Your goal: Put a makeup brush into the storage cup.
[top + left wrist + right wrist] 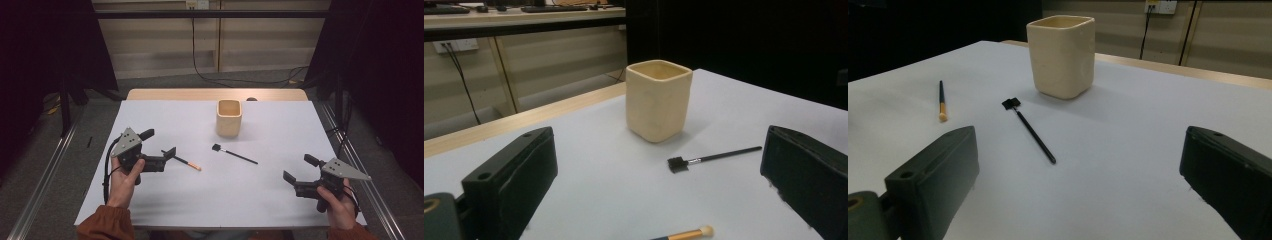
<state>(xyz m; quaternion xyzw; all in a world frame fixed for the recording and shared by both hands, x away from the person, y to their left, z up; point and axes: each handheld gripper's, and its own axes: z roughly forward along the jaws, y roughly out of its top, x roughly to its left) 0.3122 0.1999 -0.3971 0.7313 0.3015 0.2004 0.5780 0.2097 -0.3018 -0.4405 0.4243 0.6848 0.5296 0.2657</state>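
Two brushes lie on the white table (pixel 165 200) between the grippers, and neither they nor the cream cup (pixel 229 118) carry any brand, label or writing that can be read. The left gripper (pixel 161 145) is held above the table's left side with its jaws spread wide, pinching nothing; the orange-handled brush (pixel 186 162) lies just beside its jaw tips, its black end close under the nearer jaw and its pale tip pointing toward the middle of the table (in the left gripper view that pale tip (pixel 705 230) shows at the bottom edge, between the two jaws). The black brush (pixel 235 154) with its small flat head lies near the table's centre, in front of the cup and apart from the other brush; it is well apart from both grippers. The right gripper (pixel 297 173) is held over the table's right front part, its jaws likewise spread and empty, facing the black brush and the cup, which stand ahead of it in the right gripper view. The cup stands upright toward the far edge, touching neither brush.
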